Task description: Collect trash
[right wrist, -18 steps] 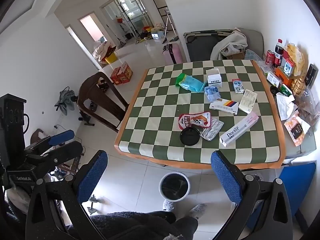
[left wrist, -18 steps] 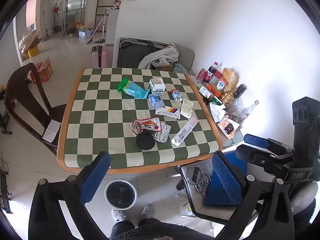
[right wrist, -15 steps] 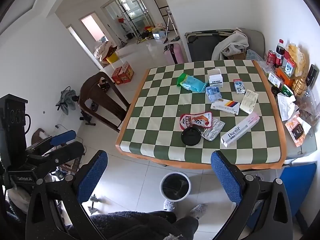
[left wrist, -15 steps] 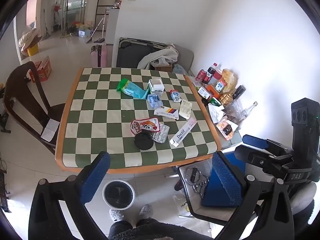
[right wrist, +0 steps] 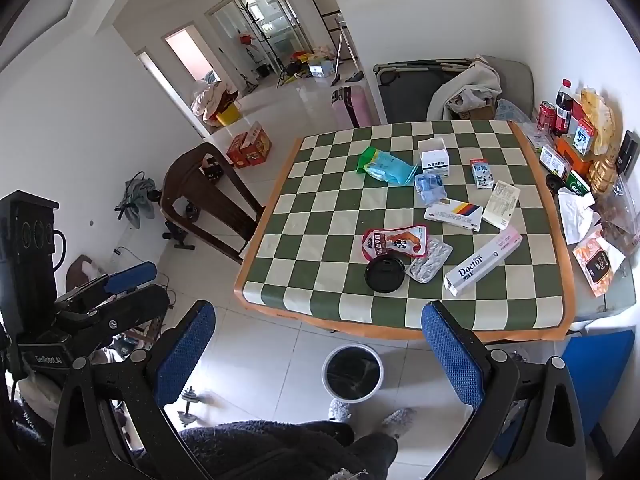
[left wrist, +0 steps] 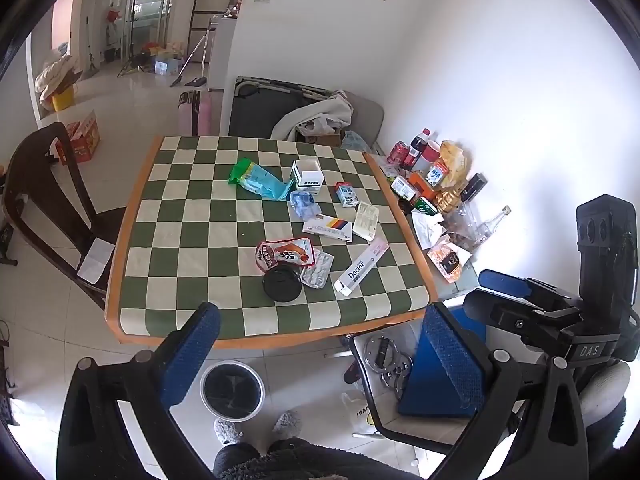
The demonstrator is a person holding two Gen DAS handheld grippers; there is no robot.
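Note:
Trash lies on a green-and-cream checkered table (left wrist: 192,240) (right wrist: 320,216): a black lid (left wrist: 282,285) (right wrist: 385,275), a red snack wrapper (left wrist: 286,253) (right wrist: 394,242), a silver blister pack (left wrist: 318,270) (right wrist: 429,261), a white "Doctor" box (left wrist: 361,267) (right wrist: 482,266), several small cartons and a green-blue bag (left wrist: 256,178) (right wrist: 384,166). A round bin with a black liner (left wrist: 232,390) (right wrist: 353,372) stands on the floor before the table. My left gripper (left wrist: 320,360) and right gripper (right wrist: 320,356) are open, empty, held high and back from the table.
A dark wooden chair (left wrist: 44,200) (right wrist: 208,200) stands at the table's left. A side shelf with bottles, cans and packets (left wrist: 432,176) (right wrist: 576,148) runs along the right wall. A blue-seated chair (left wrist: 432,376) is at the front right. My feet (left wrist: 256,428) are near the bin.
Both grippers have drawn slightly back and up; the table looks a little smaller and farther. Nothing on the table has moved.

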